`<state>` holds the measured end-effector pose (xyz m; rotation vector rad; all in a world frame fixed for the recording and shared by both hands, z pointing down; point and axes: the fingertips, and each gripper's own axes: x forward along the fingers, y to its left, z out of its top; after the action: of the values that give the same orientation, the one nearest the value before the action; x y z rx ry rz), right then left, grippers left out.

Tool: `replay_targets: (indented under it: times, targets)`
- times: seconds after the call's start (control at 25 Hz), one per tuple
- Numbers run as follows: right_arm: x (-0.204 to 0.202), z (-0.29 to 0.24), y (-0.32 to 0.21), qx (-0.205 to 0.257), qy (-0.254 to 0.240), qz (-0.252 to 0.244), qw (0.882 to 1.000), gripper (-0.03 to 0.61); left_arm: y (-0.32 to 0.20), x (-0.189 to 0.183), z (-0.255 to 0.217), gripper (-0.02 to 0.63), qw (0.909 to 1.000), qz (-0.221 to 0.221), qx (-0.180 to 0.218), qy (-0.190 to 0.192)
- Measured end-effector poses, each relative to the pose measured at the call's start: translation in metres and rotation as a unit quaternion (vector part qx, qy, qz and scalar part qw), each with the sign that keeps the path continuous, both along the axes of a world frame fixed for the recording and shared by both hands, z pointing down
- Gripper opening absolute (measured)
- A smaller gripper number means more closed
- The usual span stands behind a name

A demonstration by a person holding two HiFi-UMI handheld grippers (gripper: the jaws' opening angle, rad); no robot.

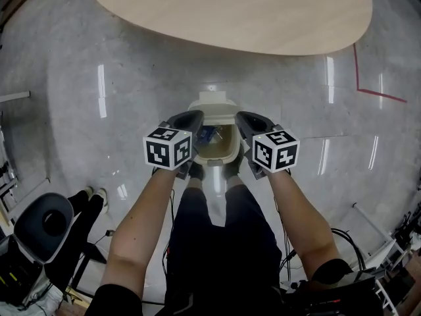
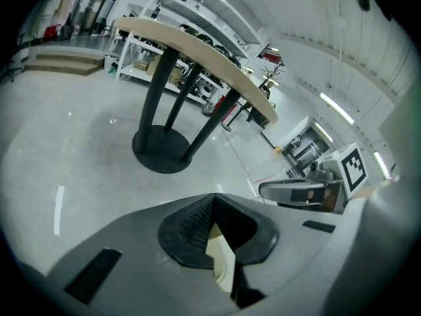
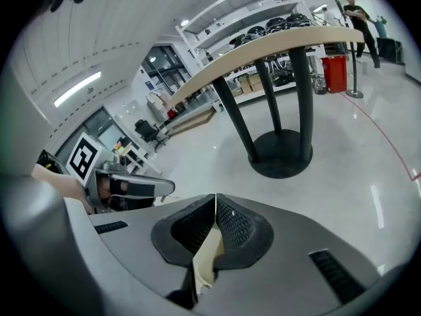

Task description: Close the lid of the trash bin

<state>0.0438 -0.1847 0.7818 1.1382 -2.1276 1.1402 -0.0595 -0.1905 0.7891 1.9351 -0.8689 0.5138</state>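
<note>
From the head view, you stand over the trash bin (image 1: 227,154) on the floor. Its lid (image 1: 212,101) is tipped back and open, so closing has not begun. Your forearms reach down, with the left tongs (image 1: 189,117) and right tongs (image 1: 246,117) flanking the rim.

In the left gripper view, the tips meet and hold nothing, and a cream sliver of bin shows through the gap.

The right gripper view shows the same.

Next, I judge, you need one tip behind the lid to push it forward.

Glossy grey floor (image 1: 131,78) carries cream trash bin (image 1: 227,151), black round table base (image 2: 161,151), red taped line (image 1: 381,95).
</note>
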Motion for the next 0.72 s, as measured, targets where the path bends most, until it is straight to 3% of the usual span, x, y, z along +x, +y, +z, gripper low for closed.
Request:
replay_targets:
  times: [0.16, 0.28, 0.72]
  targets:
    - [-0.003, 0.007, 0.031, -0.013, -0.020, 0.013, 1.000, 0.011, 0.031, -0.005, 0.008, 0.000, 0.9996, -0.016, -0.012, 0.020]
    - [-0.004, 0.026, 0.064, -0.044, -0.021, 0.020, 0.999, 0.011, 0.064, -0.002, 0.027, 0.000, 0.9995, 0.001, -0.025, 0.016]
    - [-0.001, 0.144, 0.171, -0.136, 0.011, -0.007, 0.991, 0.011, 0.164, 0.005, 0.133, 0.000, 0.9956, 0.027, -0.090, 0.003]
